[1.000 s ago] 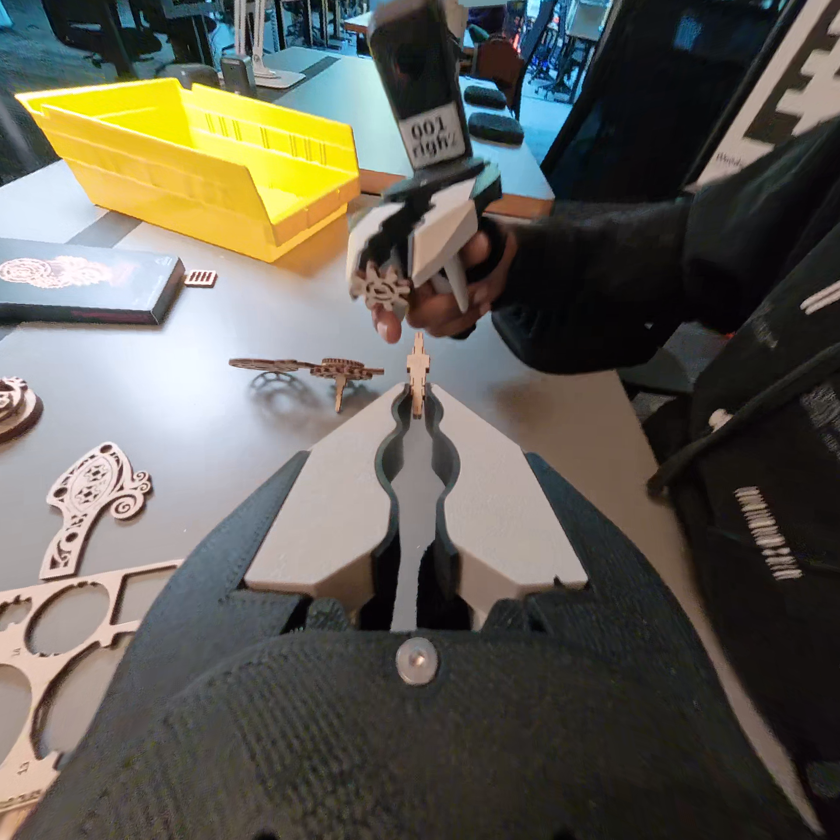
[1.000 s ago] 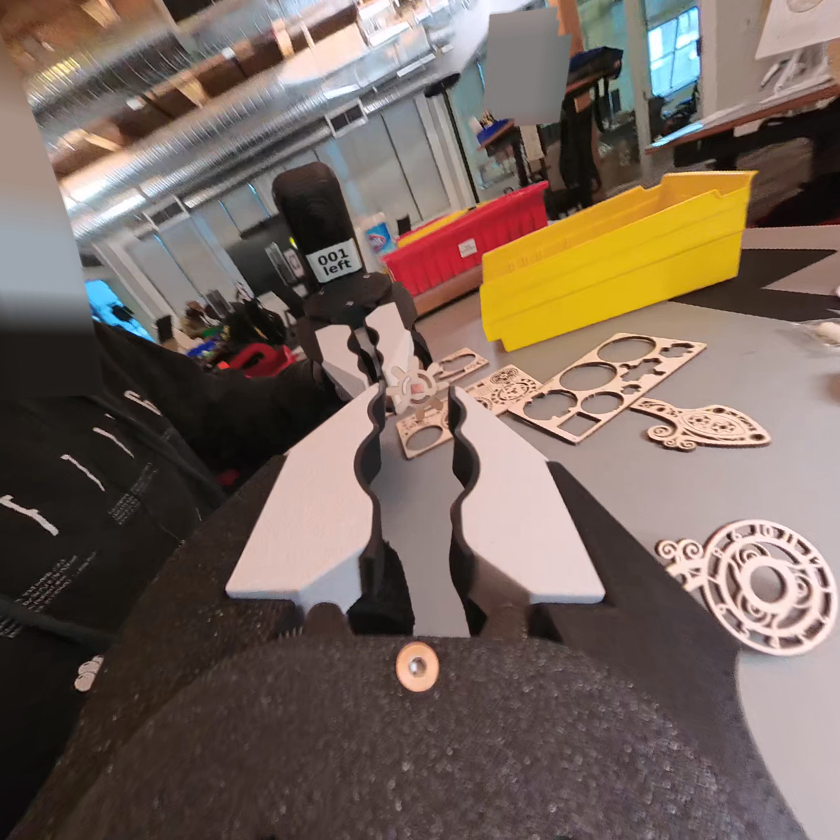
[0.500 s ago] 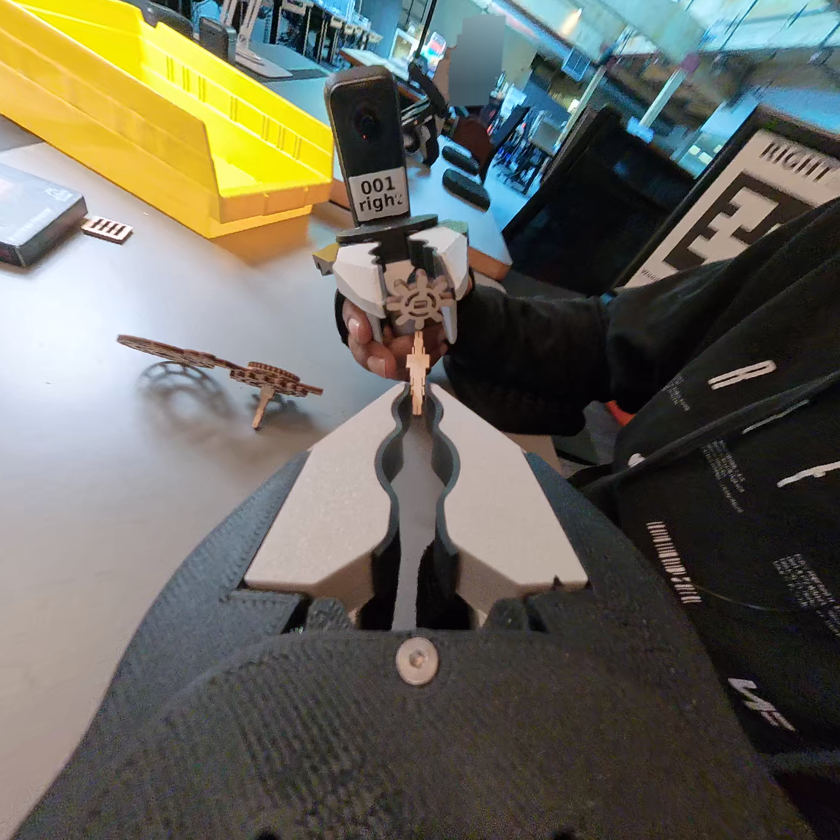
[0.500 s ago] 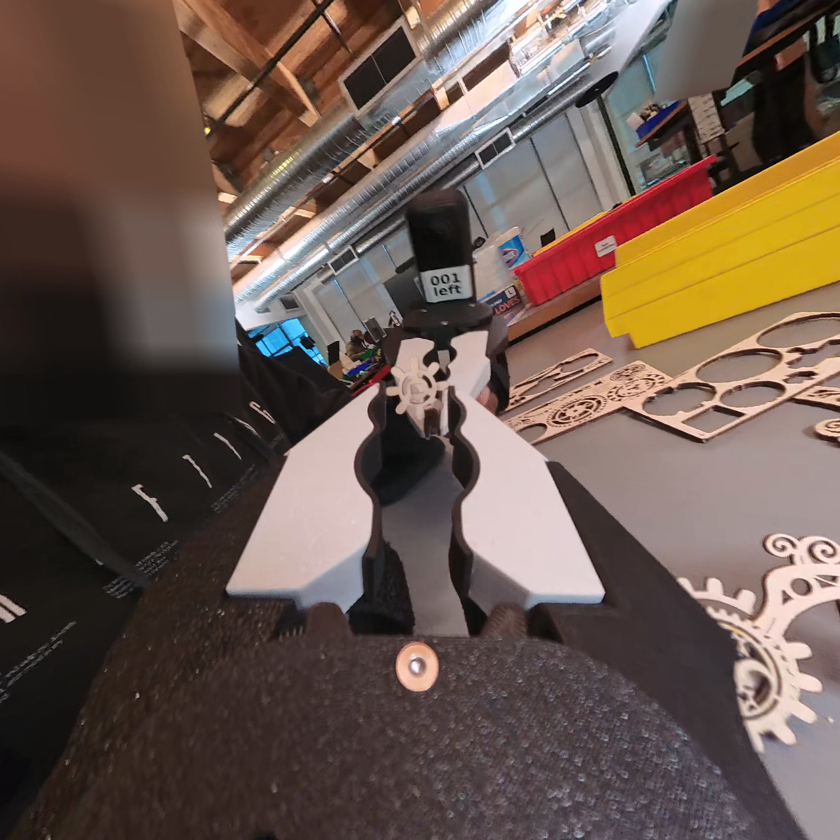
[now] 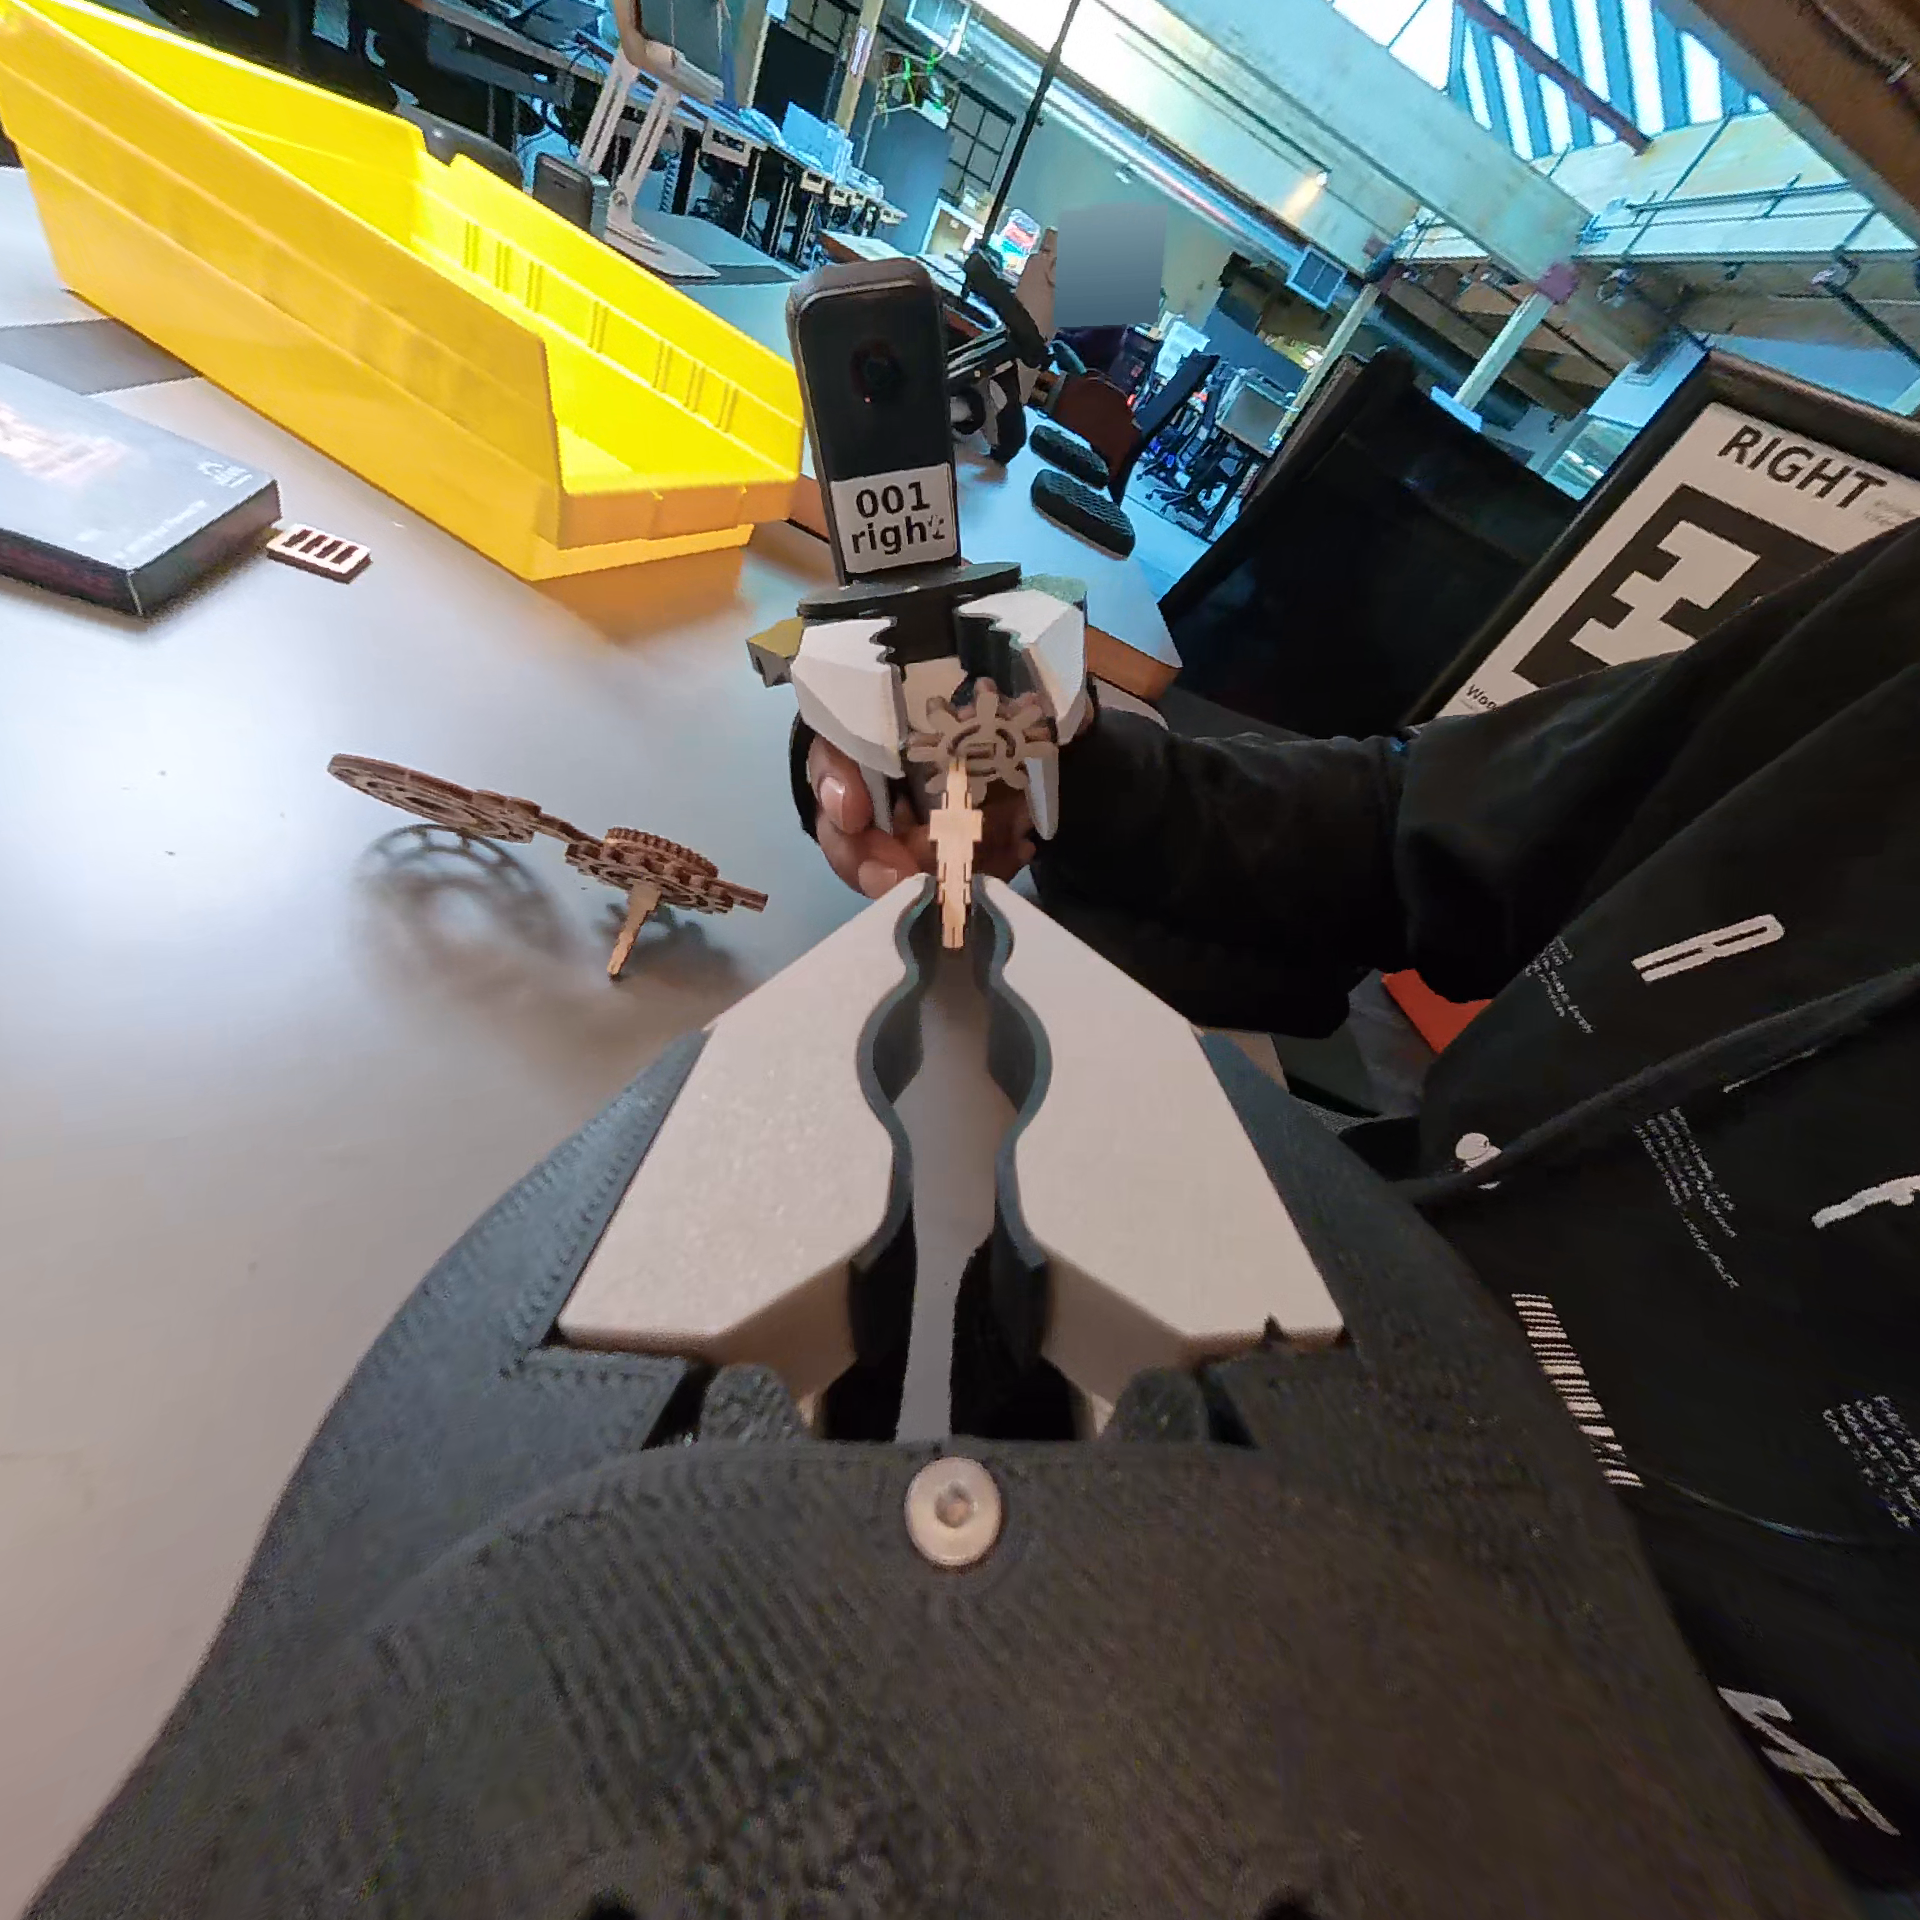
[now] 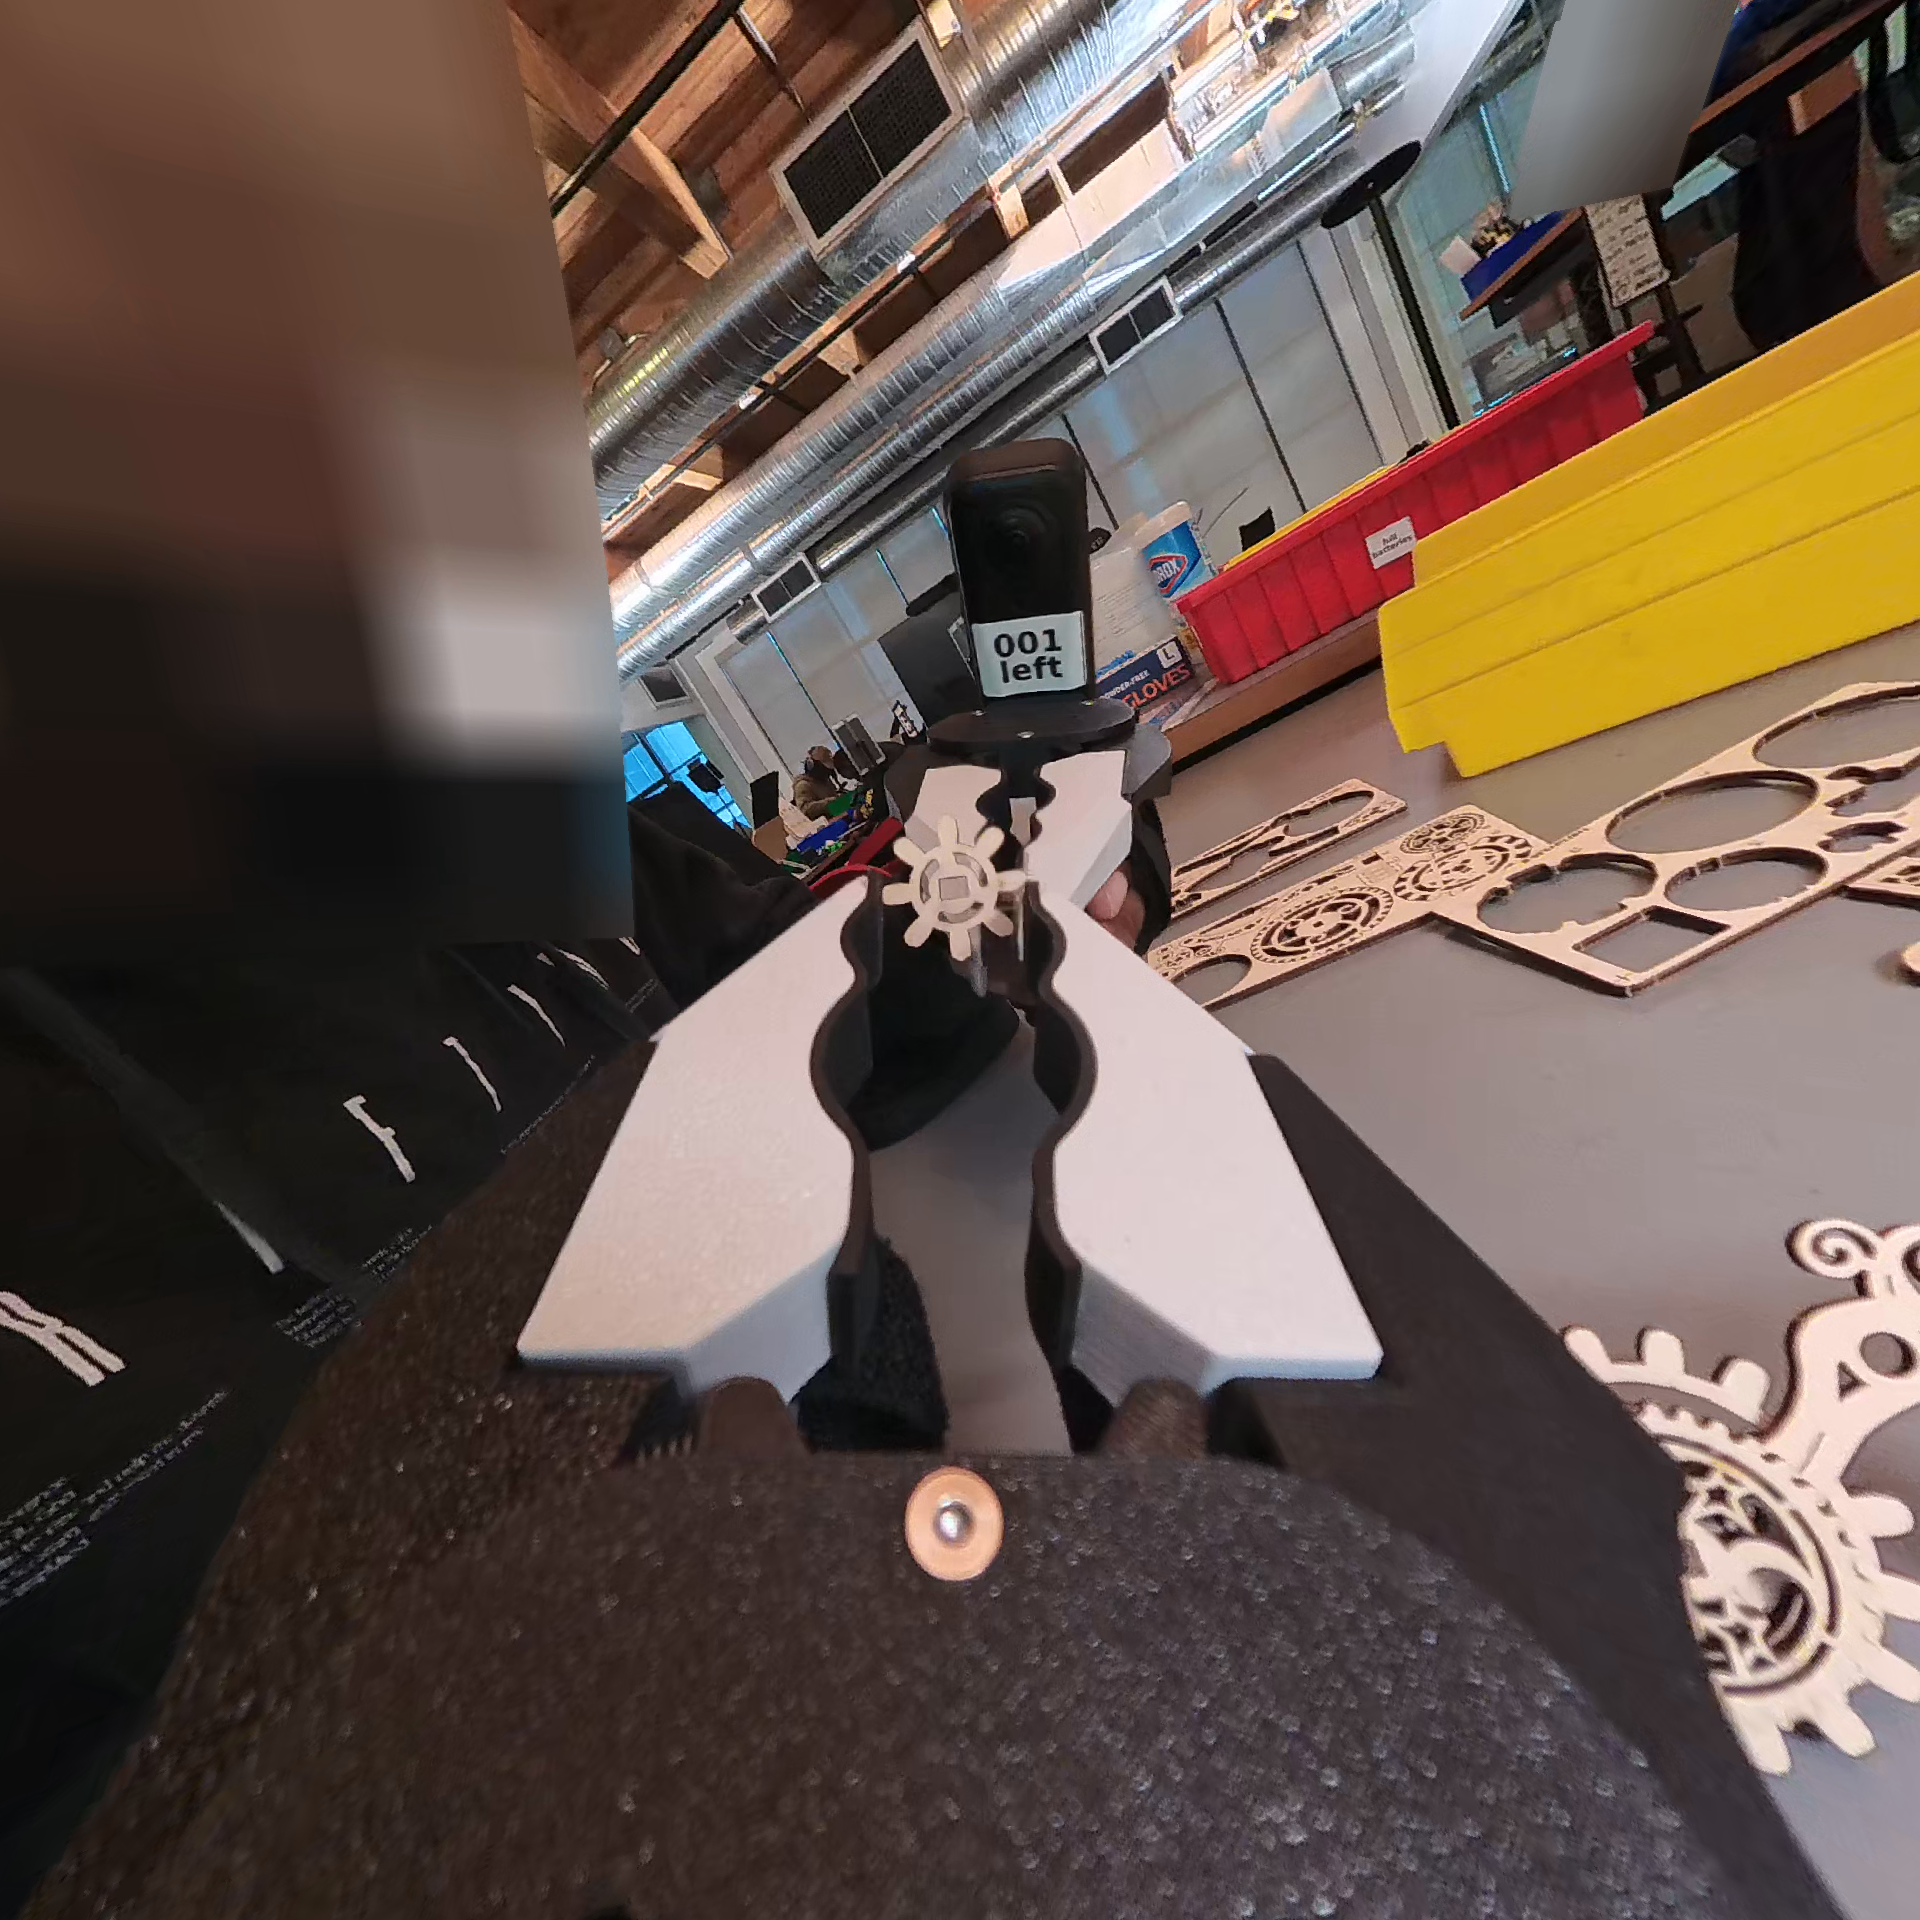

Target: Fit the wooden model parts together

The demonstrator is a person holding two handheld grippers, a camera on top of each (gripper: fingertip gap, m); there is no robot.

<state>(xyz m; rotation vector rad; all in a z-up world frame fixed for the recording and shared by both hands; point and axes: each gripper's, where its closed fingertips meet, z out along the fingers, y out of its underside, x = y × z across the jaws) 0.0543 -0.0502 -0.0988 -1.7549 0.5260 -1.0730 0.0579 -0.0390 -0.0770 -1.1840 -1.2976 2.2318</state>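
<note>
Left tongs (image 5: 951,902) closed on a slim notched pale wooden pin (image 5: 953,844), long axis pointing forward at the small round toothed wooden gear (image 5: 979,740) gripped by the nearly closed right tongs (image 6: 961,914).

My left gripper (image 5: 951,914) pinches peg (image 5: 952,847), tip at gear (image 5: 977,740) hub. Right gripper (image 5: 961,769) clamps gear. Gear assembly (image 5: 582,831) mid-tabletop; yellow bin (image 5: 416,312) at far edge.

Yellow bin (image 5: 436,312) beside dark box (image 5: 104,499); red bin (image 6: 1403,582).
</note>
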